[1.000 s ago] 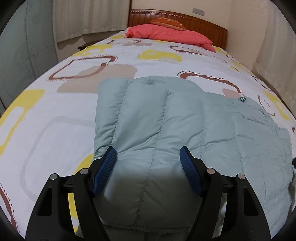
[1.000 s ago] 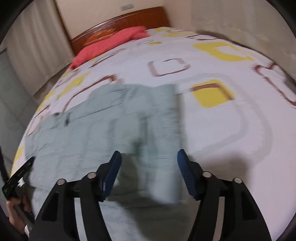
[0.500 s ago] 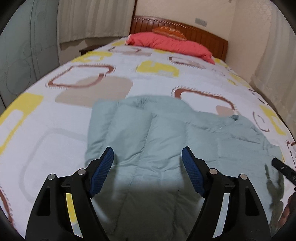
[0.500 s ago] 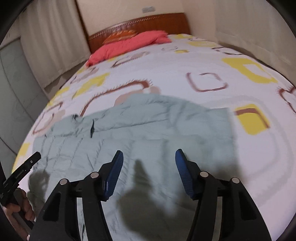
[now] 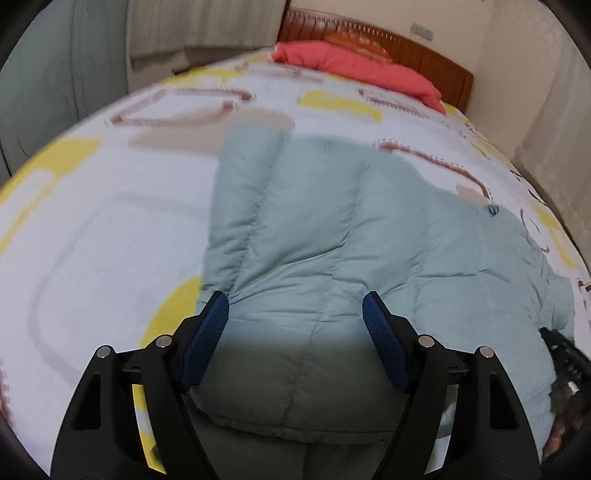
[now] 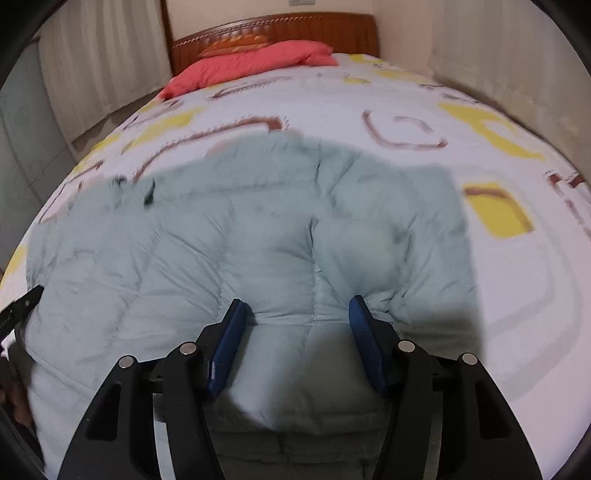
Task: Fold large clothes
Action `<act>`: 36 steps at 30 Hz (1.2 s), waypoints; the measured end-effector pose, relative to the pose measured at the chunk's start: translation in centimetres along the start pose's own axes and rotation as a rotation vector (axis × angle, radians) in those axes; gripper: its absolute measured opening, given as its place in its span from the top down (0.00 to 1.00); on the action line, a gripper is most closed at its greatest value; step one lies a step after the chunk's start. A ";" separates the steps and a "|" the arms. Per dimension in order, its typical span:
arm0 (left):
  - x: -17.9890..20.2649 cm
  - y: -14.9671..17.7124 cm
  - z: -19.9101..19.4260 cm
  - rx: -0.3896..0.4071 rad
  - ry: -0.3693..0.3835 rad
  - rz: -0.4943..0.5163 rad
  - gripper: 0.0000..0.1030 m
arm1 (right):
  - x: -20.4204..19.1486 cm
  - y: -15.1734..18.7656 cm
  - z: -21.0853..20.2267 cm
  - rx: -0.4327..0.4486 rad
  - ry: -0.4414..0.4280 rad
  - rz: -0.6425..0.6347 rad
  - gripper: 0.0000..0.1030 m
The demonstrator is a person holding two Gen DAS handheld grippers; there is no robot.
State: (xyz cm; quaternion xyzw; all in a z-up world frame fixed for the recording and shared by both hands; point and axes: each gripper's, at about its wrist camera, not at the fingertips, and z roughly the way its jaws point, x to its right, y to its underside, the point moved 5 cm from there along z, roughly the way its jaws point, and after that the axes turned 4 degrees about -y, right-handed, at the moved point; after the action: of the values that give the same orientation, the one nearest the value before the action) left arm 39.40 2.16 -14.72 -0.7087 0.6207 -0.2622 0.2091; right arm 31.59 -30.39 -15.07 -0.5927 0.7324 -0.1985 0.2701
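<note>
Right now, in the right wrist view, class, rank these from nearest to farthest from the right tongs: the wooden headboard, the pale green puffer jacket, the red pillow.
1. Pale green puffer jacket: directly below and ahead of the right tongs, on the bed.
2. Red pillow: at the bed's far end, left of centre.
3. Wooden headboard: behind the pillow, against the wall.

Red pillow [image 5: 354, 68] against wooden headboard [image 6: 280, 29], patterned bedspread [image 5: 110, 229], curtains [image 6: 99, 62]
</note>
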 end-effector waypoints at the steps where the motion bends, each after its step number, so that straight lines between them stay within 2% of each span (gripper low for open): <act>1: 0.0 -0.1 -0.1 0.000 -0.008 0.002 0.26 | -0.1 -0.1 0.0 0.003 0.009 -0.013 0.43; 3: 0.1 -0.4 -0.7 -0.004 -0.020 0.011 0.26 | -0.3 -0.5 -0.5 0.002 0.015 -0.012 0.43; 5: -0.3 -0.3 -1.9 -0.011 -0.001 -0.010 0.26 | -0.1 -0.5 -1.6 0.001 -0.016 0.024 0.43; 9: -2.5 1.1 -5.6 0.000 0.018 -0.058 0.26 | 1.2 0.6 -5.8 0.035 -0.040 0.066 0.42; 13: -5.2 3.9 -8.6 -0.027 0.045 -0.140 0.26 | 3.6 3.9 -9.4 0.020 -0.046 0.134 0.36; 19: -9.1 11.3 -13.1 -0.102 0.090 -0.249 0.26 | 6.9 11.4 -13.8 -0.029 -0.041 0.218 0.36; 25: -11.8 16.4 -15.8 -0.154 0.148 -0.348 0.26 | 9.0 18.2 -17.1 -0.066 -0.107 0.344 0.36; 32: -12.3 19.4 -18.4 -0.163 0.227 -0.454 0.27 | 9.7 21.1 -18.6 -0.057 -0.142 0.383 0.36; 36: -12.9 20.6 -19.2 -0.157 0.225 -0.486 0.27 | 10.0 21.8 -19.2 -0.032 -0.153 0.405 0.36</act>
State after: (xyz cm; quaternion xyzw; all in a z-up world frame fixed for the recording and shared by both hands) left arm 10.20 12.53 -14.06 -0.8172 0.4705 -0.3326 0.0142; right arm 1.38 -35.97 -15.05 -0.4511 0.8169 -0.0827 0.3498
